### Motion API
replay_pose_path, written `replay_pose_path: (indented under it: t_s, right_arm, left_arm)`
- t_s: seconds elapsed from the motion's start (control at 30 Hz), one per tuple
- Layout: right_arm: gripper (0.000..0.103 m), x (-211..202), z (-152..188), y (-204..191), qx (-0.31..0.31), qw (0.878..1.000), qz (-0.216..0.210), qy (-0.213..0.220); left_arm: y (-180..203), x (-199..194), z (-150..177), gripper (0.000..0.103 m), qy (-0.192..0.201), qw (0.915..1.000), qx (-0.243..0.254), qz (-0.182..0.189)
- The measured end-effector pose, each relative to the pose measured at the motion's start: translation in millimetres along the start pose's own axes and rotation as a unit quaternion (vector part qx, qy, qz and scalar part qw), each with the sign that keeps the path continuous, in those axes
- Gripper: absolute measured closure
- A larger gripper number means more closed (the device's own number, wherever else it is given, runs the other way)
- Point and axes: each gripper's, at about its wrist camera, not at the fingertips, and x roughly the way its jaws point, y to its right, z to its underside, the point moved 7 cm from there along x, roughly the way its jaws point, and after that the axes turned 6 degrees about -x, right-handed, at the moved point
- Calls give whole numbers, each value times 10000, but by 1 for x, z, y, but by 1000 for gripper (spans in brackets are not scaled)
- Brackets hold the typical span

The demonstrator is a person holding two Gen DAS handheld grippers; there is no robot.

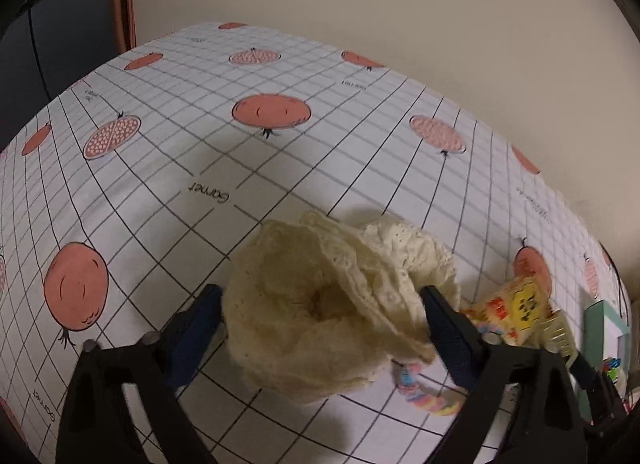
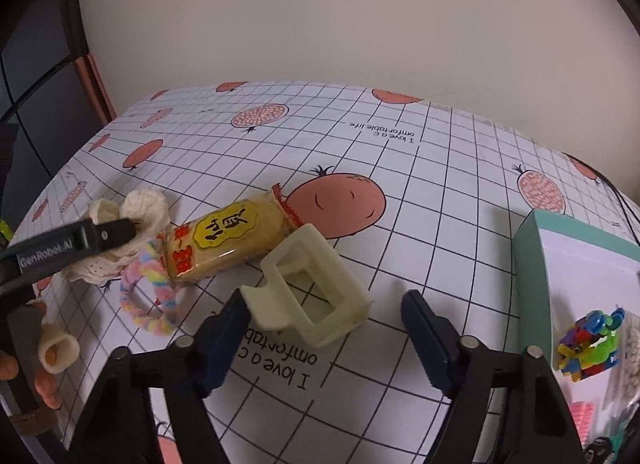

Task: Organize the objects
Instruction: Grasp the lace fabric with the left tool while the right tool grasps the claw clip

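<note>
A: Item one, the tools?

B: Left gripper (image 1: 320, 328): jaws spread wide, one finger on each side of the cream lace cloth (image 1: 332, 312); the left pad stands just clear of the fabric, the right pad lies against its folds. Whether it truly grips, I cannot tell. Right gripper (image 2: 324, 332): jaws spread wide, nothing held; its left pad sits right at the edge of the cream hair claw clip (image 2: 316, 292), the right pad well apart from it.

A: Item two, things placed relative to the clip?

B: Snack packet (image 2: 228, 242), yellow with red print: just behind the clip on its left, lying flat, its crimped red end toward the printed fruit. Pastel scrunchie (image 2: 150, 292): left of the clip, touching the packet's near end. Lace cloth: further left, beyond the scrunchie, with the left gripper's black finger laid over it in the right wrist view. Teal box (image 2: 560, 256): well to the right of the clip. Coloured block toy (image 2: 588, 348): at the right edge, below the box.

A: Item three, the surface?

B: Tablecloth (image 2: 400, 192), white with a black grid and pink fruit, under all of it. A person's fingers (image 2: 48, 360) show at the far left, one wearing a cream sleeve.
</note>
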Motion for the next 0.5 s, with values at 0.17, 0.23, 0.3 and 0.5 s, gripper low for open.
replay_pose_path:
  t_s: [0.17,0.23,0.3,0.5]
  right_arm:
    - [45,-2,0,-1,36,10000,-22,11]
    - [45,-3,2,0,12,10000,-35,6]
    - [45,-5,3,2,4,10000,-44,3]
    - [45,-10,11,9,35,9999,-88,-51]
  left_arm:
    - [-4,0,-1,32,103,9990,220,-365]
    - [-9,-2,-3,44,130,9989,207,-409]
    - [-13,-4,-5,57,146,9986,192,-469]
    - [-23,-6,-7,76,158,9982,139,-569]
